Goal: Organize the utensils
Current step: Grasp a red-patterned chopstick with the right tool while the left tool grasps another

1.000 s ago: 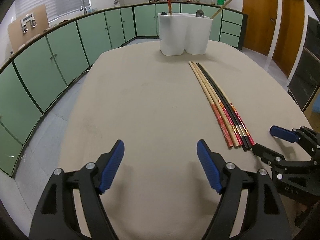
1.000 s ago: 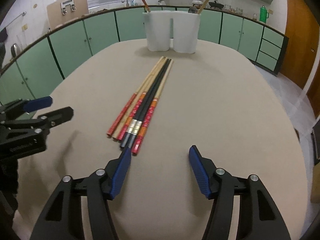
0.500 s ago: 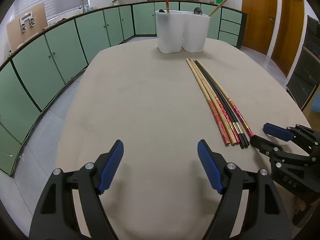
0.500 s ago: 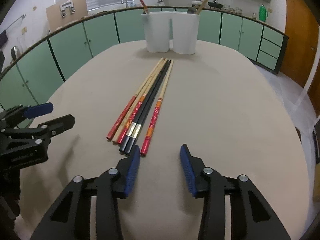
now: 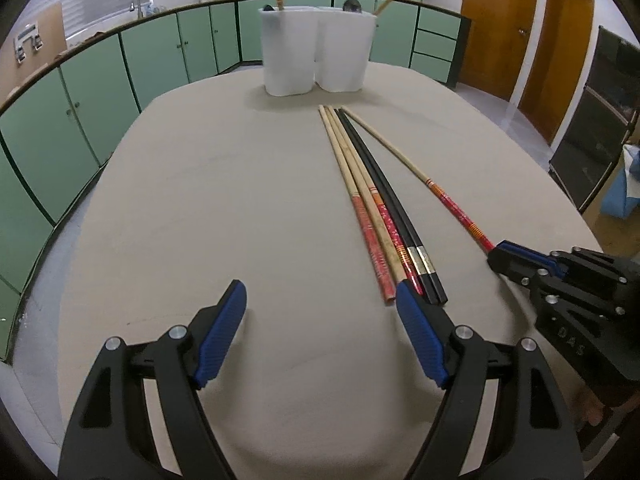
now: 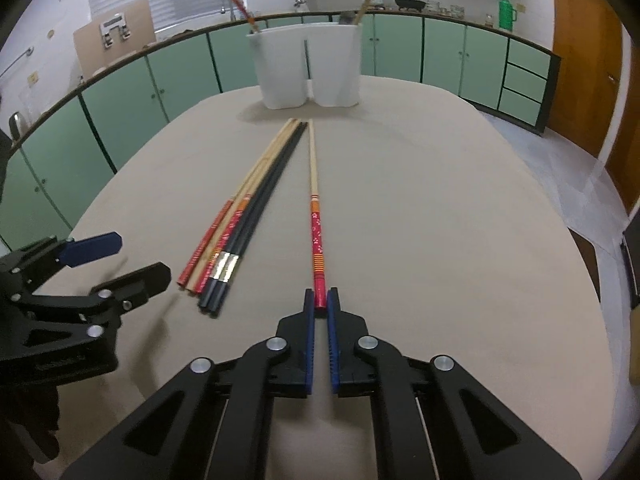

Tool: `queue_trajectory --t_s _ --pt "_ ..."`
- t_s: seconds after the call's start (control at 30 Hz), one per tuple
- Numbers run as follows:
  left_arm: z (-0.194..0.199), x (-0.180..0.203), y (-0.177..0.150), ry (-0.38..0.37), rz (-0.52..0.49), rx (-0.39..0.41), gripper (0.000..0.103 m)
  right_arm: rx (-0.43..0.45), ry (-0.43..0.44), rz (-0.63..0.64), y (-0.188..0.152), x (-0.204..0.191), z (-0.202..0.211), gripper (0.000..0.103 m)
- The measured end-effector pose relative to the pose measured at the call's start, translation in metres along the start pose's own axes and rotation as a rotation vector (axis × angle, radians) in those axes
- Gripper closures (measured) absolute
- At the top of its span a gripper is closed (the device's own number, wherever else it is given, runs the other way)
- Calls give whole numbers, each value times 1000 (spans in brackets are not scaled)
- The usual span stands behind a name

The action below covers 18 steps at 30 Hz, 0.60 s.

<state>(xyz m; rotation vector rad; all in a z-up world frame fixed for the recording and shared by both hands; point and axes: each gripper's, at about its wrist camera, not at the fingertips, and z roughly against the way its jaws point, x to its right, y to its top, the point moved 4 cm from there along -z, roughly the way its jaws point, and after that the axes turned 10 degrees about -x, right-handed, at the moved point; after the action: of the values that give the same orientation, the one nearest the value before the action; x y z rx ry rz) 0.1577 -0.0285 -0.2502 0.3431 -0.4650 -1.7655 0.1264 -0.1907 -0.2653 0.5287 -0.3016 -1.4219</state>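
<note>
- Left gripper point(image 5: 320, 320) is seen in its own view with jaws wide and nothing held; five chopsticks point(image 5: 384, 216) are left lying in front of the white holder point(image 5: 316, 56).
- Right gripper point(image 6: 320, 304) is seen clamped on a red-ended chopstick point(image 6: 314, 200), drawn aside from that bundle; two sticks are already lodged in the holder, so most sorting is judged undone.

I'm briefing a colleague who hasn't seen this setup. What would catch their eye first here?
The right tongs shut on the red end of a single chopstick, angled apart from the bundle of chopsticks on the beige table. Beyond stands a white utensil holder; the left tongs hover open near the bundle.
</note>
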Motion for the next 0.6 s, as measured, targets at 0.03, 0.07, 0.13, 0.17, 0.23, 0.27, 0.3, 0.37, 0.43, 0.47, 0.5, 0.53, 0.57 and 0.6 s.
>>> queue_trajectory --t_s 0.03,0.07,0.13,0.17,0.23,0.27,0.3,0.37,0.43,0.47,0.5,0.53,0.57,0.6 --pt "-2 2 0 3 -1 -4 28 1 1 -3 0 2 0 97" --pt "-5 3 1 5 -2 -12 28 1 3 -4 0 2 0 97" --pt "-10 5 0 16 -1 -23 28 1 6 -6 0 3 0 97" --pt "-12 5 0 19 2 -23 28 2 5 -5 -1 3 0 97" --pt "-11 4 0 19 2 -22 27 2 6 -4 0 3 0 97" --pt "-11 4 0 24 2 -22 27 1 7 -4 0 3 0 97" --pt "-11 2 0 30 7 -20 27 1 9 -4 0 4 0 97" --pt "-10 -2 -2 36 21 -19 27 1 20 -1 -1 4 1 96" --pt "-9 -3 -2 37 30 -17 28 2 26 2 -1 4 1 96" --pt "-9 -3 -2 39 28 -16 29 1 28 4 0 3 0 94" --pt "-9 -3 -2 39 27 -15 31 1 30 6 0 2 0 92" --pt "-9 -1 -2 39 24 -12 35 1 31 8 1 1 -1 91" --pt "-9 1 -1 35 20 -10 37 1 31 11 2 0 -1 90" --pt "-9 2 -1 31 17 -8 42 -1 32 12 3 0 -2 89"
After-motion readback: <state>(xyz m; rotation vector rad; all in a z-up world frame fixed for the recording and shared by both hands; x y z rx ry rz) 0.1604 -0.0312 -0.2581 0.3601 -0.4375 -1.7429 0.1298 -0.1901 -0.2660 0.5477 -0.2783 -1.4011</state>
